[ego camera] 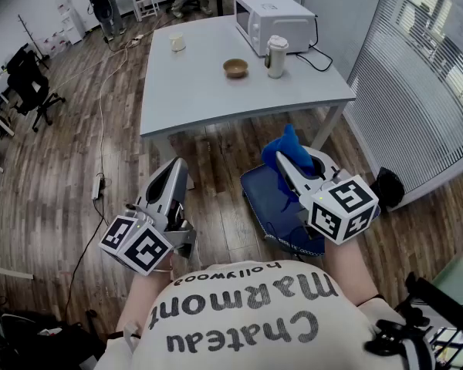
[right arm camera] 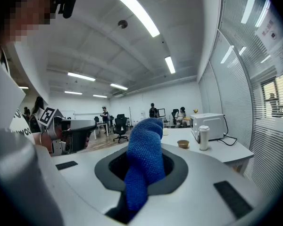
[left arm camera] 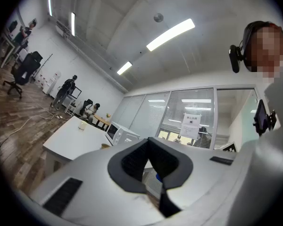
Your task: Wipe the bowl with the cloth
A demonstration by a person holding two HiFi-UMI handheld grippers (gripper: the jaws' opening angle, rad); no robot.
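The bowl [ego camera: 235, 68] sits on the pale worktop [ego camera: 208, 99] in its far right part, just beside a lidded tumbler [ego camera: 276, 55] on its right and near the front corner of a microwave [ego camera: 274, 18] that fills the far right corner. A white cup [ego camera: 177, 42] stands well apart to the left, near the far edge. Between the bowl and the worktop's near edge the surface is bare, and the whole left half is bare too, so the bowl can be approached from the front and the left, while the tumbler and microwave crowd its right and rear. Both tools are held short of the near edge, over the wooden floor [ego camera: 62, 168], well apart from the bowl. The left tool [ego camera: 176, 166] has its jaws drawn together with nothing between them, and its tip lies below the worktop's near left corner. The right tool [ego camera: 284, 164] is clamped on the blue cloth [ego camera: 288, 146], which bunches up out of the jaws and stands above them; the right gripper view shows a thick knitted fold pinched between the pads and hanging down in front. Under this tool is a blue seat [ego camera: 266, 203], close to the worktop's near right leg. A glass wall with blinds [ego camera: 424, 91] closes the right side, leaving a narrow strip beside the worktop's right edge, whereas the floor to the left is wide and crossed by a cable [ego camera: 100, 129].
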